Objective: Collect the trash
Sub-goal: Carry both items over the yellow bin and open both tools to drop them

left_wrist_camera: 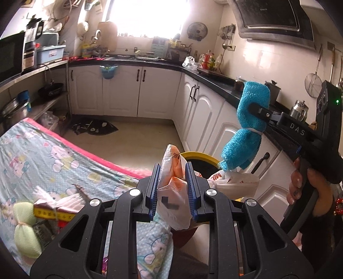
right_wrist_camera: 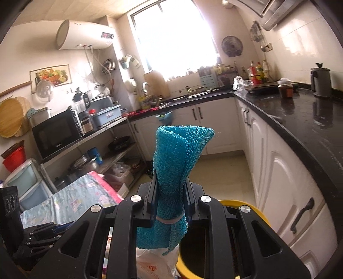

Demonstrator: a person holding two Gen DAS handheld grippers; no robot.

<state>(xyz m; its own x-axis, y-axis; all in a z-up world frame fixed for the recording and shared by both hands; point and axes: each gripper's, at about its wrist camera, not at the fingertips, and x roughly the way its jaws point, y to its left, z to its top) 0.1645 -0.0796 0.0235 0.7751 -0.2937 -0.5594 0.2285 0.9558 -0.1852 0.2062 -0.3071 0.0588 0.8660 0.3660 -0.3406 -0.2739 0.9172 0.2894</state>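
table in front of me has a pale blue cartoon-cat print cloth with a pink edge (left_wrist_camera: 53, 150) over it. lying on the cloth at my left: a pale green mesh scrubber tied in the middle (left_wrist_camera: 24, 231), a yellow and red printed wrapper (left_wrist_camera: 53, 211) and a white pleated paper piece (left_wrist_camera: 64, 200), all bunched together. beige tiled floor (left_wrist_camera: 139, 137) beyond, with a dark crumpled cloth (left_wrist_camera: 94, 127) on it and a yellow-rimmed round bin (left_wrist_camera: 201, 156) standing by the white cabinets.

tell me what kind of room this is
A home kitchen, most likely: black countertop over white cabinets, a microwave on a shelf, and a range hood on the tiled wall.
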